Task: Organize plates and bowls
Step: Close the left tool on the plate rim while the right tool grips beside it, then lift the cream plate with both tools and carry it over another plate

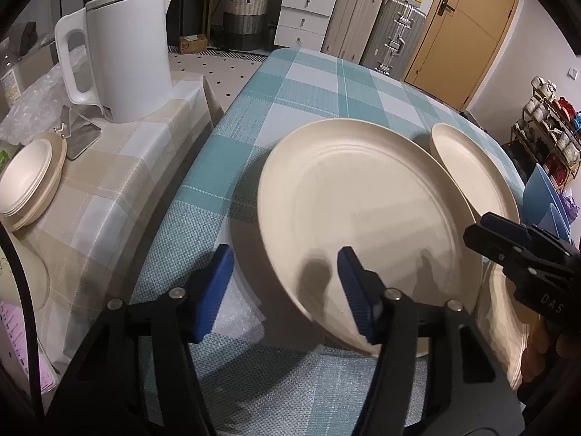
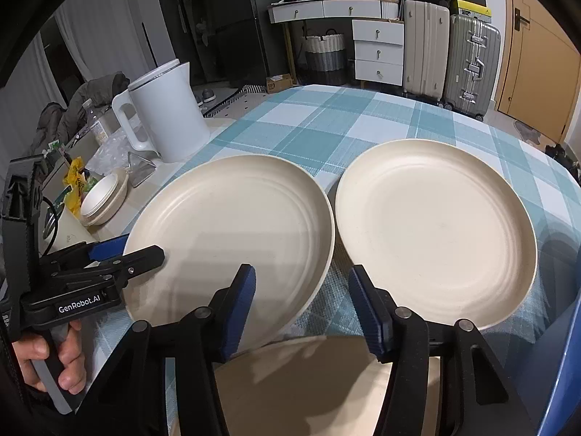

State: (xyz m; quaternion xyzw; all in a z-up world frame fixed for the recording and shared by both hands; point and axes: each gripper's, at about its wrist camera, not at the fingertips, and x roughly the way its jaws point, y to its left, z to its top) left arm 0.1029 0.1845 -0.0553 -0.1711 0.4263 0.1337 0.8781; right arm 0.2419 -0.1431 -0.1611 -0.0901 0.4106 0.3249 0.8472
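Two large cream plates lie side by side on the teal plaid tablecloth (image 2: 319, 116), filling the middle of the right wrist view: the left plate (image 2: 232, 232) and the right plate (image 2: 435, 229), their rims near each other but apart. A third cream plate (image 2: 319, 381) shows at the bottom centre of that view, under the right gripper (image 2: 301, 309), whose blue-padded jaws stand wide open and hold nothing.

In the left wrist view the left plate (image 1: 363, 218) fills the centre and looks tilted, its near rim raised off the cloth. The left gripper (image 1: 285, 290) has its jaws spread, one blue pad (image 1: 354, 290) over the plate's inner face and the other pad (image 1: 214, 290) off to the left outside the rim; whether any pad touches the plate I cannot tell. The right plate (image 1: 472, 174) sits behind it at centre right. The right gripper's black body enters from the right edge.

At the left edge of the left wrist view, a stack of small cream bowls (image 1: 29, 185) rests on a beige checked cloth (image 1: 109, 196), with a white electric kettle (image 1: 120, 54) at upper left behind it. Along the top stand a white drawer unit (image 1: 305, 21), a woven basket (image 1: 245, 18), suitcases (image 1: 374, 32) and a tan door (image 1: 468, 29).
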